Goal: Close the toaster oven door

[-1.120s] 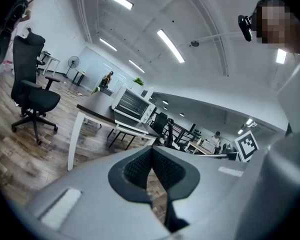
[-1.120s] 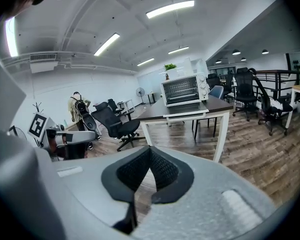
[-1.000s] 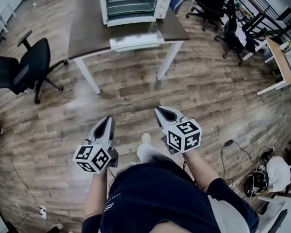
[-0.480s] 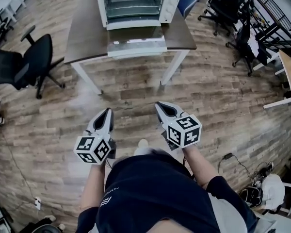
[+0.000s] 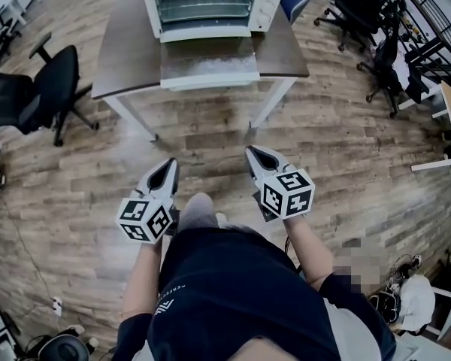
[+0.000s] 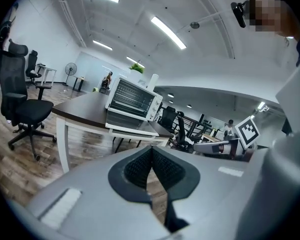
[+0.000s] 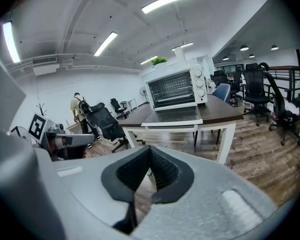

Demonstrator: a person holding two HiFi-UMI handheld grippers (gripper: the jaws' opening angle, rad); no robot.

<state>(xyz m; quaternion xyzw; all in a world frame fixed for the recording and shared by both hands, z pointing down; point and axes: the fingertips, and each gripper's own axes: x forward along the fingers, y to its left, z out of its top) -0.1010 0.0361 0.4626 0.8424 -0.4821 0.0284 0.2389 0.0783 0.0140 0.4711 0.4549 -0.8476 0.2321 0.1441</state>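
Nearest: grey left gripper (image 5: 168,165) & grey right gripper (image 5: 254,153) hovering over brown plank floor (image 5: 210,138), jaws pressing together on both, carrying nothing. Well beyond: dark-topped, white-legged table (image 5: 128,51), w/ white metal toaster oven (image 5: 274,2) sitting on it, its glass-paned door (image 5: 209,59) lying open and flat. Prob. light, stiff, hinged; glass fragile. Am judging a lift under the door's white front edge (image 5: 210,82) best.

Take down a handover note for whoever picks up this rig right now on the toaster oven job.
Left tongs: shut, empty. Right tongs: shut, empty. Both are over the wooden floor, short of the dark-topped, white-legged table.
White toaster oven sits on it; its glass door is folded down flat, open.
Done: nothing yet. Left: walk up and swing the door shut.
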